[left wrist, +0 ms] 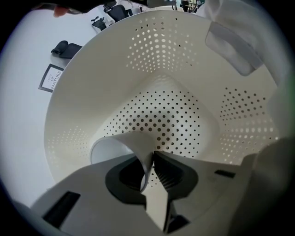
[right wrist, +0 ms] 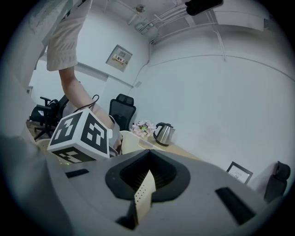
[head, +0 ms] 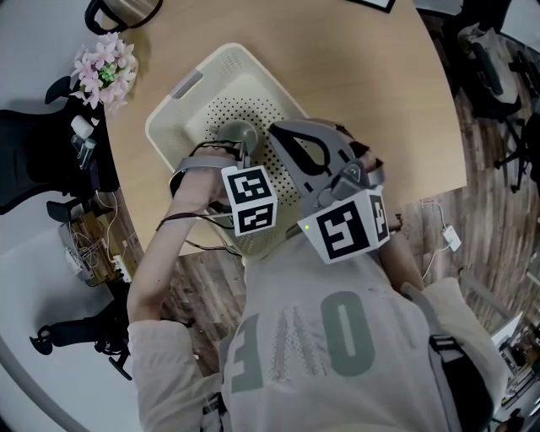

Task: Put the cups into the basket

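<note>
A cream perforated basket (head: 181,110) stands on the wooden table (head: 380,84). My left gripper (head: 239,150) reaches down into it and is shut on the rim of a pale grey cup (head: 240,132). In the left gripper view the cup (left wrist: 113,146) hangs just above the basket's dotted floor (left wrist: 161,110), its wall pinched between the jaws of the left gripper (left wrist: 151,162). My right gripper (head: 283,139) sits at the basket's right side. In the right gripper view it (right wrist: 144,184) is shut on a thin dotted strip of the basket wall (right wrist: 142,196).
At the table's far left corner stand a steel kettle (head: 118,13) and a pot of pink flowers (head: 105,67). A black office chair (head: 34,160) stands left of the table. A small framed picture (right wrist: 238,173) stands on the table near the wall.
</note>
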Demonstrator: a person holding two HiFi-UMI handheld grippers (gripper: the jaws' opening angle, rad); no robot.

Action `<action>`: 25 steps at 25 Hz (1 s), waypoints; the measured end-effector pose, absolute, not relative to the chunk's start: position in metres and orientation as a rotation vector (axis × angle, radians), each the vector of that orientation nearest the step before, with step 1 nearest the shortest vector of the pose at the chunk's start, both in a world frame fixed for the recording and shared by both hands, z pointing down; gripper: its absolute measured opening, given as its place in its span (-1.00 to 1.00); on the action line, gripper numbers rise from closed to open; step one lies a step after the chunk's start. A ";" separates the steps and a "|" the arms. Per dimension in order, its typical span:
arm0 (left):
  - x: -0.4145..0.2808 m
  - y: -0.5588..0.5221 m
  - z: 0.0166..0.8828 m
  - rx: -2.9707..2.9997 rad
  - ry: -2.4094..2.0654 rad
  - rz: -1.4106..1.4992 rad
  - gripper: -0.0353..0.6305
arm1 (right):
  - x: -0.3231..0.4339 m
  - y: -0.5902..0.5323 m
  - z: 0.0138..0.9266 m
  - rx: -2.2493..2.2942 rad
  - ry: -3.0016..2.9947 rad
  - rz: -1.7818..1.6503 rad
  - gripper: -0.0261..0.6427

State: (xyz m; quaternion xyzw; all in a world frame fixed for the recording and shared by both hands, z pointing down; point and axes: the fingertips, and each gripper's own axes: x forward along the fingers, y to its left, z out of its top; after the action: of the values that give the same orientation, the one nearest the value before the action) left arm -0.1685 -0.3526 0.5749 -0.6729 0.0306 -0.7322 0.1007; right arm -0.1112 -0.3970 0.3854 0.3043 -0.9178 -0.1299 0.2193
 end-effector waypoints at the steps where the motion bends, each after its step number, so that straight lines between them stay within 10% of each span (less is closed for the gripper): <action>1: -0.168 -0.352 0.574 -1.983 0.094 -2.160 -0.75 | -0.110 -0.397 0.384 0.848 -2.541 -0.358 -0.93; 16: -0.166 -0.375 0.453 -2.005 0.539 -1.859 -0.67 | -0.106 -0.397 0.353 0.894 -2.544 -0.504 -0.93; 25: -0.166 -0.400 0.276 -2.112 1.600 -0.711 -0.87 | -0.106 -0.398 0.314 0.957 -2.606 -0.577 -0.93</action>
State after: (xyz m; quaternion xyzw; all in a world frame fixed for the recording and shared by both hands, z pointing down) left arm -0.1661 -0.3996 0.2758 -0.7547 0.5717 -0.2542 0.1976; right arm -0.1064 -0.3979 0.3139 0.3334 -0.9084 -0.2013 0.1524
